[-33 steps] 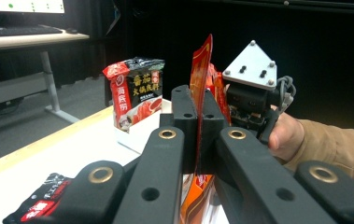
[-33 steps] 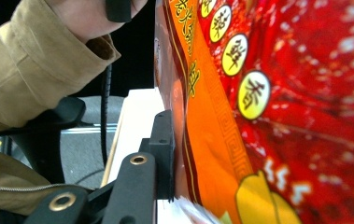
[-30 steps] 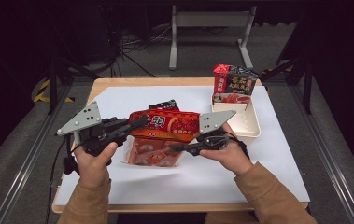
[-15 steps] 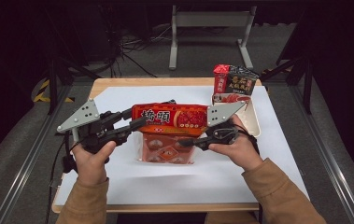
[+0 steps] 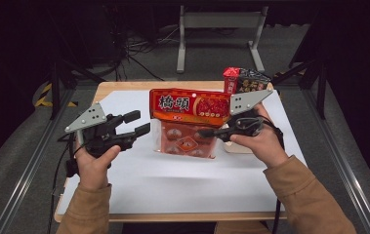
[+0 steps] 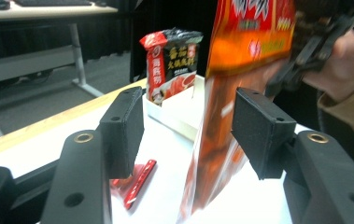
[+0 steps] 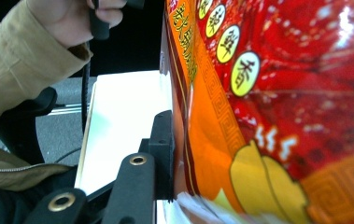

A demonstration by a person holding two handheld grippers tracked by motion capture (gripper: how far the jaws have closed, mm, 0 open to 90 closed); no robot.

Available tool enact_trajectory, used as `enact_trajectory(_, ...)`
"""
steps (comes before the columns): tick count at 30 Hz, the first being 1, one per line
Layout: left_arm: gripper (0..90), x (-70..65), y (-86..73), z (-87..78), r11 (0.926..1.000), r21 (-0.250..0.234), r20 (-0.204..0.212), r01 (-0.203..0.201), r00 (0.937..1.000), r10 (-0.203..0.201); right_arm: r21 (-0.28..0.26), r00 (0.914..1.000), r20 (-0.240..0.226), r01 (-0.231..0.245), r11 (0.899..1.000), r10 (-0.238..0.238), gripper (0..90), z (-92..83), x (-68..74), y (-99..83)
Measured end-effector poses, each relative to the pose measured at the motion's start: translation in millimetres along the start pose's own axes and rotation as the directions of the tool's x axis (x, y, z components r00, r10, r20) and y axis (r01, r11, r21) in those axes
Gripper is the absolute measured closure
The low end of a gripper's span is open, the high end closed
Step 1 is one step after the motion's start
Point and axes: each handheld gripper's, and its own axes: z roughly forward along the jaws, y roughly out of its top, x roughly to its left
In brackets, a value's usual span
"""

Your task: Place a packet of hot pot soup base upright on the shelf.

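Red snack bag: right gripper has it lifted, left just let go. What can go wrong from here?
1. The red snack bag hangs from the right gripper alone, clamped at one edge; it could swing or slip as it travels.
2. The left gripper, whose jaws have just been opening, sits close beside the bag; the hanging lower part could brush it.
3. The white tray already holds an upright noodle packet; a swinging bag might topple it.

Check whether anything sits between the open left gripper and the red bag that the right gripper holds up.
Nothing visible does. The left gripper stands open just left of the red bag, with bare white sheet beneath; the right gripper grips the bag's far side.
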Motion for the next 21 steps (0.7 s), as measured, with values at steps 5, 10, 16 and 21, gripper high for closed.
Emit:
enact_trajectory(5, 43.0, 7.0, -4.7, 2.3, 0.9997, 0.018, -0.016, 0.018, 0.9997, -0.017, 0.0, 0.9995, 0.03, -0.015, 1.0, 0.014, 70.4, -9.9, -10.8, 4.2)
enact_trajectory(10, 40.8, 13.4, -9.1, 4.9, 0.9988, 0.034, -0.024, 0.036, 0.9991, -0.035, -0.008, 0.998, 0.057, -0.026, 1.0, 0.026, 70.4, -20.4, -20.6, 10.6)
enact_trajectory(16, 40.0, 20.1, -14.3, 8.1, 0.9965, 0.058, -0.033, 0.059, 0.9978, -0.057, -0.009, 0.9947, 0.098, -0.029, 1.0, 0.03, 70.4, -30.4, -27.1, 15.4)
enact_trajectory(21, 38.3, 26.1, -18.6, 9.7, 0.9947, 0.069, -0.045, 0.076, 0.9963, -0.073, -0.025, 0.9905, 0.131, -0.039, 0.999, 0.042, 70.4, -40.7, -33.3, 16.5)
